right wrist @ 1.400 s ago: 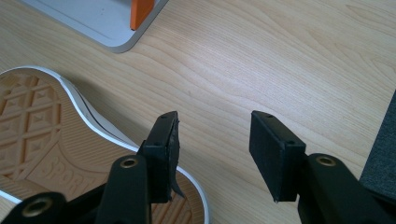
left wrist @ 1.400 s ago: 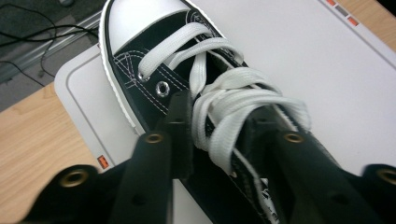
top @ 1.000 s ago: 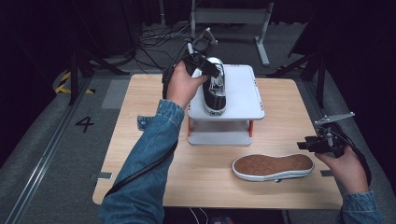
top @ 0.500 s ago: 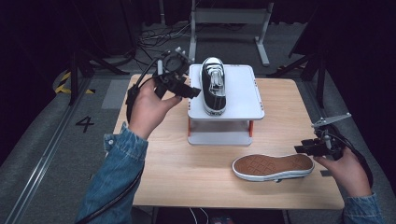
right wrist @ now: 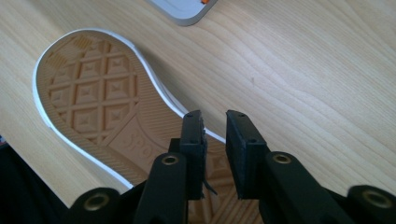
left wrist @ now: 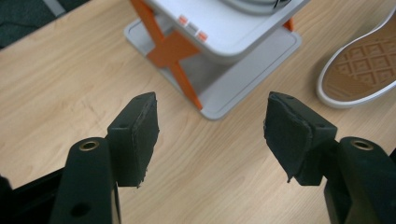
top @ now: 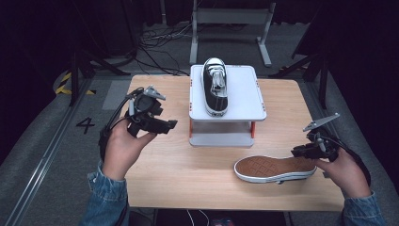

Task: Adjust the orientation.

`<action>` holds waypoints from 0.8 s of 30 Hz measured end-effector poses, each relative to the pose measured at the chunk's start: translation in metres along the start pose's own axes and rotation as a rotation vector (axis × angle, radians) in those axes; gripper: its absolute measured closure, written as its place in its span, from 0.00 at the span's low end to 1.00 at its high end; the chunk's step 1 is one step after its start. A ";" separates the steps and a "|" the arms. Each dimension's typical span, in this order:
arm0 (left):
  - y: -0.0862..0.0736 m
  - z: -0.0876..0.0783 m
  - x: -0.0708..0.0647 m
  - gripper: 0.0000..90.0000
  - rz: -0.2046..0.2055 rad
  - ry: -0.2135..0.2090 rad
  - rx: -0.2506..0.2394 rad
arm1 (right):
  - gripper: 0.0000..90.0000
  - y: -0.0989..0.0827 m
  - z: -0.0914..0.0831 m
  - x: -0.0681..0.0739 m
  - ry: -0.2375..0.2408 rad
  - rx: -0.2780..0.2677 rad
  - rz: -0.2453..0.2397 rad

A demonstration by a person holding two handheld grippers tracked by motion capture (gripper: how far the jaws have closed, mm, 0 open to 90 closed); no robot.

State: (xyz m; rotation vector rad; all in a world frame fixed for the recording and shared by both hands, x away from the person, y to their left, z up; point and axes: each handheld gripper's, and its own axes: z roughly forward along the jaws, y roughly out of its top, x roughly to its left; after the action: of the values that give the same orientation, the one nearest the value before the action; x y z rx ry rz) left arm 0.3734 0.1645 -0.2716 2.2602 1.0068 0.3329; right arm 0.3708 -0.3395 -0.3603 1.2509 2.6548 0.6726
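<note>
**Second shoe lies sole-up by the right hand**

From the high view, one shoe (top: 215, 87) already stands on the white rack (top: 249, 96), toe toward the person. The other shoe (top: 275, 168) lies sole-up on the table (top: 179, 174), long axis running left to right, its heel end touching the right gripper (top: 301, 151). The left gripper (top: 162, 123) hangs well apart, left of the rack, so the right hand is nearer.

In the left gripper view, the pads (left wrist: 140, 135) stand wide apart over bare wood, nothing between them; the rack's orange leg (left wrist: 180, 70) lies ahead.

In the right gripper view, the jaws have just been closing and stand nearly together over the sole's (right wrist: 102, 116) white rim; whether they pinch it I cannot tell.
</note>
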 end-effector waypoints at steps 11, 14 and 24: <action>-0.045 0.012 0.028 0.39 -0.098 0.034 0.077 | 0.90 0.006 0.011 0.010 0.020 0.033 -0.038; -0.047 0.014 0.030 0.39 -0.107 0.029 0.081 | 0.90 0.008 0.015 0.013 0.026 0.042 -0.048; -0.049 0.022 0.034 0.40 -0.128 0.038 0.116 | 0.91 0.014 0.034 0.023 0.061 0.104 -0.082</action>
State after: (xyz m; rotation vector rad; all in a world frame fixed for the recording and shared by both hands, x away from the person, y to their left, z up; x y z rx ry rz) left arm 0.3782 0.2049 -0.3204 2.2853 1.2128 0.2693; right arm 0.3758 -0.3026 -0.3830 1.1562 2.8072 0.5764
